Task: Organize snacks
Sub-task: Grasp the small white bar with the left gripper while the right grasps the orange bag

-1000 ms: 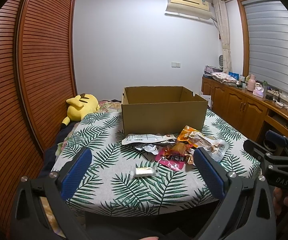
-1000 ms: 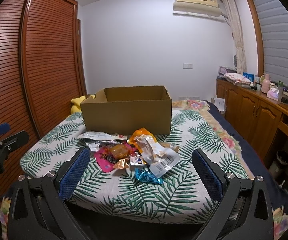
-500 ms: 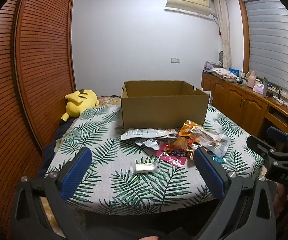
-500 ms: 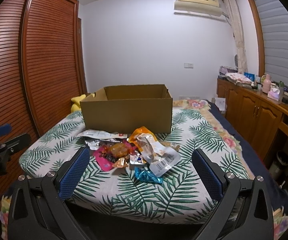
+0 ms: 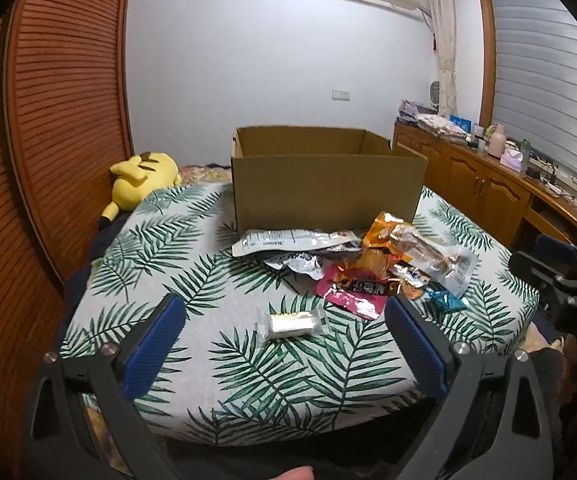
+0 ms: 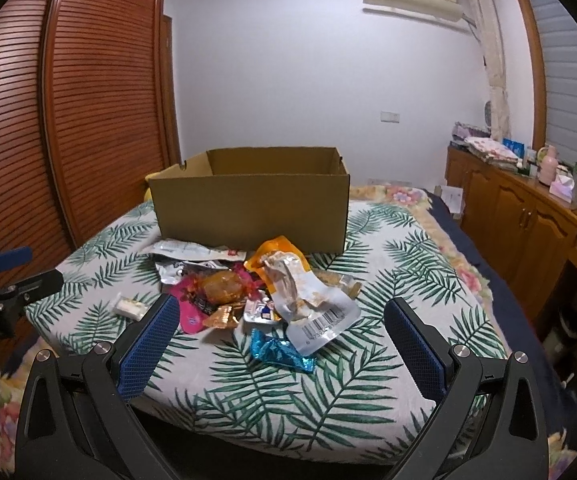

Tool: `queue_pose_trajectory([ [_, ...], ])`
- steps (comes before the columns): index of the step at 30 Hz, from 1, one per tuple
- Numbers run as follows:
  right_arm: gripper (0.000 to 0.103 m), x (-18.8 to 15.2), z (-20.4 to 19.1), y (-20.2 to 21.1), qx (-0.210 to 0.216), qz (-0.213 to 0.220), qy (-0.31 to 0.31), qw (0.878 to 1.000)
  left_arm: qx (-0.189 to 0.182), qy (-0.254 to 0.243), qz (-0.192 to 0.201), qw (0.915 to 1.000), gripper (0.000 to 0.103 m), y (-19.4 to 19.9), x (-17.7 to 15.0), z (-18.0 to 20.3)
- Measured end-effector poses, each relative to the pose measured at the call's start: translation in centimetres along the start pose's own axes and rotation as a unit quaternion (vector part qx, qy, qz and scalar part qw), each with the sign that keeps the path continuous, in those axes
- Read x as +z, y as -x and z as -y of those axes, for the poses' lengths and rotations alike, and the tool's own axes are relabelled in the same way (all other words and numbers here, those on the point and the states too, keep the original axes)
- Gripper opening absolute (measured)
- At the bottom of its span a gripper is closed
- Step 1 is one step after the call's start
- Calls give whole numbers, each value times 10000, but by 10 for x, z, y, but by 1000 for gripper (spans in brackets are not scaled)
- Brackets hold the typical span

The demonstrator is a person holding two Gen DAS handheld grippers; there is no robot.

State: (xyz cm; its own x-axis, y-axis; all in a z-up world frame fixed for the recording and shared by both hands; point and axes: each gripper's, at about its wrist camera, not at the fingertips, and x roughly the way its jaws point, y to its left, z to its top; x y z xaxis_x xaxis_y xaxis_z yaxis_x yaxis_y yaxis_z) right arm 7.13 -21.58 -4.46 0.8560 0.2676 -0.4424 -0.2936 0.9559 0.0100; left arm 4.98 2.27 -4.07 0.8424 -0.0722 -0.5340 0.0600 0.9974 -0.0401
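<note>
An open cardboard box stands on the leaf-print bed; it also shows in the right wrist view. A pile of snack packets lies in front of it, seen too in the right wrist view. A small clear packet with a white bar lies apart, nearer me. A blue foil packet lies at the pile's near edge. My left gripper is open and empty, above the bed's near edge. My right gripper is open and empty, short of the pile.
A yellow plush toy lies at the bed's far left. A slatted wooden wardrobe runs along the left. Wooden cabinets with clutter line the right wall under the window.
Both grippers have moved forward toward the bed; the box and snacks appear larger and nearer. The left gripper has tilted down a little. Both jaws stay open.
</note>
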Motion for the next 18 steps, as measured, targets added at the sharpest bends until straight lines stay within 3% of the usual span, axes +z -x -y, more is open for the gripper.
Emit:
queue_pose_trajectory([
  [9,103,1,11,-28,192,-189,82,9996,-351,-252,-601,9973,95,-48,-4,-7],
  [18,103,-6,19,-54,356,-417,-50,9985,-240,-893,-1229,9881,94,-95,-9,-15],
])
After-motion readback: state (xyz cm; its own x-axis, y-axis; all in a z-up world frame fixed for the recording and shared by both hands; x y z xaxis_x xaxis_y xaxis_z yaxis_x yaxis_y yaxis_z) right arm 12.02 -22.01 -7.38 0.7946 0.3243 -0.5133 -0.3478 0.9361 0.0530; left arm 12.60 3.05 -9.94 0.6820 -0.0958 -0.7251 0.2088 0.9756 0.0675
